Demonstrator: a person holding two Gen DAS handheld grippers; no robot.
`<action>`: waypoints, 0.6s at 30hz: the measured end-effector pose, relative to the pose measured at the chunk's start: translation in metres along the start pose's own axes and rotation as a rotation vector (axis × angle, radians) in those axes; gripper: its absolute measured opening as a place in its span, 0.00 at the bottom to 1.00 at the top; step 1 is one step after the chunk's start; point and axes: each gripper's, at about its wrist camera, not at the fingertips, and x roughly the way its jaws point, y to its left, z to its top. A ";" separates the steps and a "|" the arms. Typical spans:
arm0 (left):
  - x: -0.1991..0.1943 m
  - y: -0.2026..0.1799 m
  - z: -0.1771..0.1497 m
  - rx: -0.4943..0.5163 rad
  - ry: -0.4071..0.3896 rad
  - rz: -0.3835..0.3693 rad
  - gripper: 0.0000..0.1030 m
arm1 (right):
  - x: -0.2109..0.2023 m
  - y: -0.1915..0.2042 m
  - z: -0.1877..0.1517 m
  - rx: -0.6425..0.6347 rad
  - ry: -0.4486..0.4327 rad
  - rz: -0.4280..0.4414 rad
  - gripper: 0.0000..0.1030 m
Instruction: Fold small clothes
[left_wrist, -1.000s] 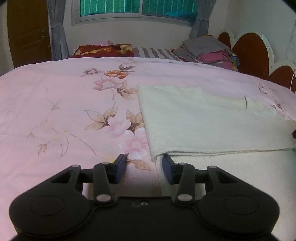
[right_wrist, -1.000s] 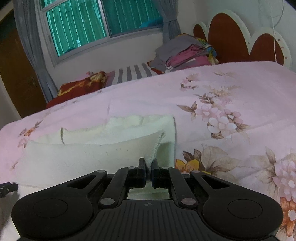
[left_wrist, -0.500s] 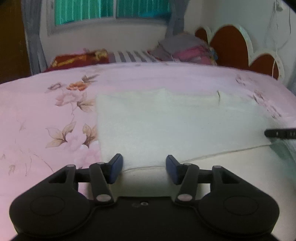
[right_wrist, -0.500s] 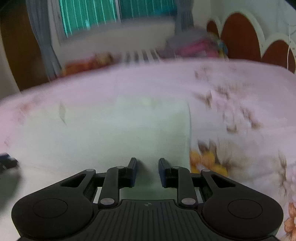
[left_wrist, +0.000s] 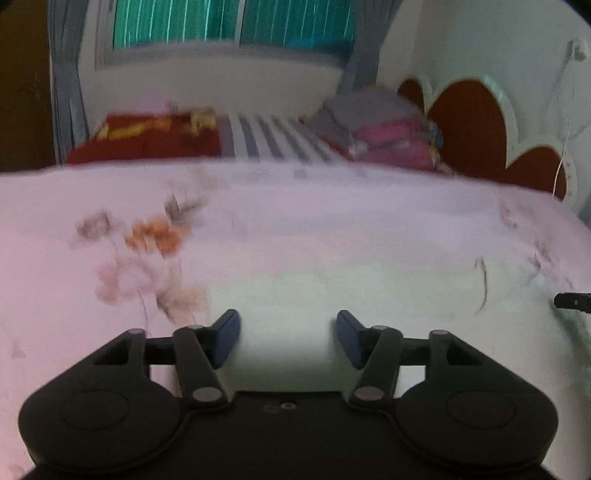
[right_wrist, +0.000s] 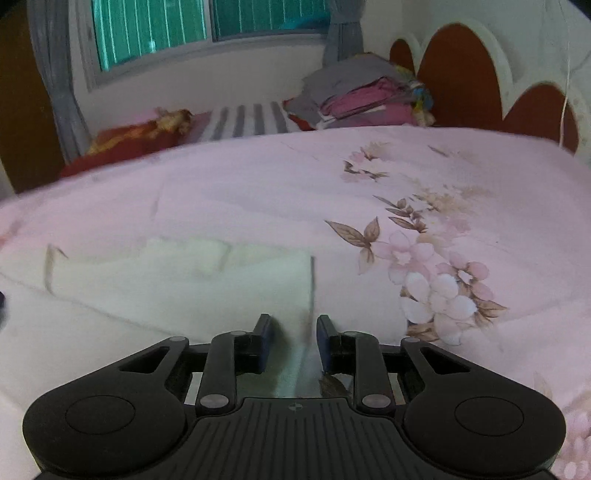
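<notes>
A cream knitted garment (left_wrist: 369, 295) lies folded flat on the pink floral bedspread (left_wrist: 295, 221). My left gripper (left_wrist: 288, 338) hovers over the garment's left part, jaws opening, blue pads apart with only cloth beneath them, not pinched. In the right wrist view the same garment (right_wrist: 184, 284) spreads to the left. My right gripper (right_wrist: 293, 341) stands at its right edge, jaws a little apart, and that edge runs between them without being pressed. The tip of the right gripper (left_wrist: 572, 302) shows at the left wrist view's right border.
A pile of folded grey and pink clothes (right_wrist: 365, 92) sits at the head of the bed by the red-brown headboard (right_wrist: 465, 74). A red pillow (left_wrist: 144, 140) and a striped one (left_wrist: 277, 140) lie under the window. Bare bedspread lies right of the garment.
The right gripper let go of the garment's corner and its jaws came apart. The left gripper's jaws widened and it moved right, over the garment. The garment now lies flat.
</notes>
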 end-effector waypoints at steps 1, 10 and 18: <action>0.003 -0.002 0.002 -0.003 -0.001 -0.015 0.60 | -0.006 0.003 0.002 -0.008 -0.023 0.013 0.24; 0.026 -0.010 -0.013 0.030 0.029 -0.008 0.64 | 0.016 0.138 -0.006 -0.208 0.002 0.290 0.24; -0.024 -0.018 -0.020 0.032 -0.035 0.033 0.65 | 0.011 0.076 -0.004 -0.072 -0.013 0.098 0.24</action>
